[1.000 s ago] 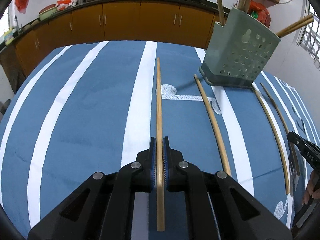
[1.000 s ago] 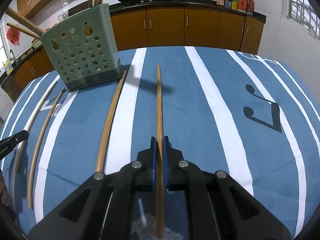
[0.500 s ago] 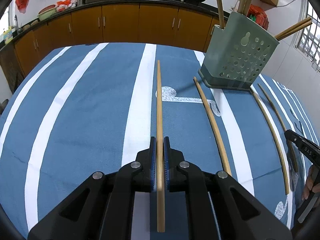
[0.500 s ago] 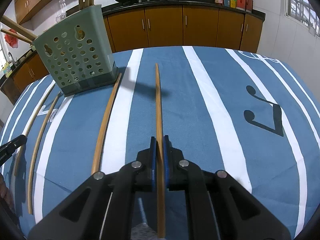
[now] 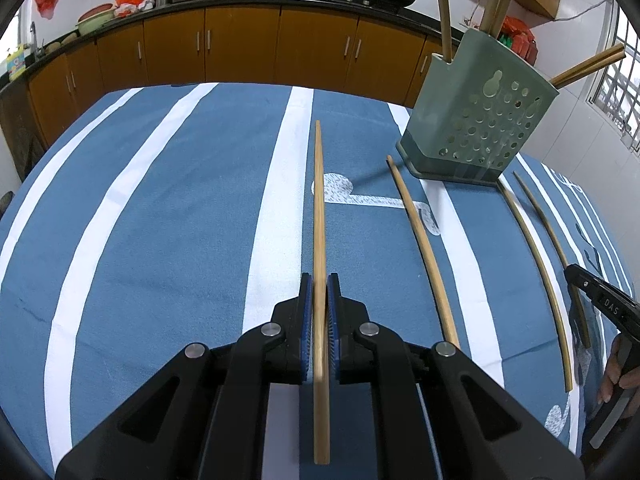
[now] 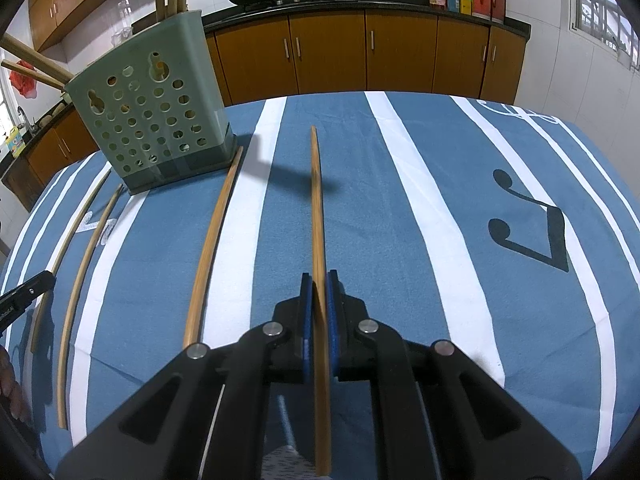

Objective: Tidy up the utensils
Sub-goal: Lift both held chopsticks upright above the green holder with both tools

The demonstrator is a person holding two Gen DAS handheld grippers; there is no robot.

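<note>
My left gripper is shut on a wooden chopstick that points forward above the blue striped cloth. My right gripper is shut on another wooden chopstick, also held above the cloth. A green perforated utensil holder stands at the far right in the left wrist view and at the far left in the right wrist view, with several chopsticks standing in it. Three loose chopsticks lie on the cloth near the holder; they also show in the right wrist view.
The table is covered by a blue cloth with white stripes and a black music note print. Orange kitchen cabinets with pans on the counter run behind the table. The right gripper's tip shows at the left view's right edge.
Both grippers have risen and tilted a little with their chopsticks still clamped; the holder and far table edge sit lower in both views. The loose chopsticks have not moved.
</note>
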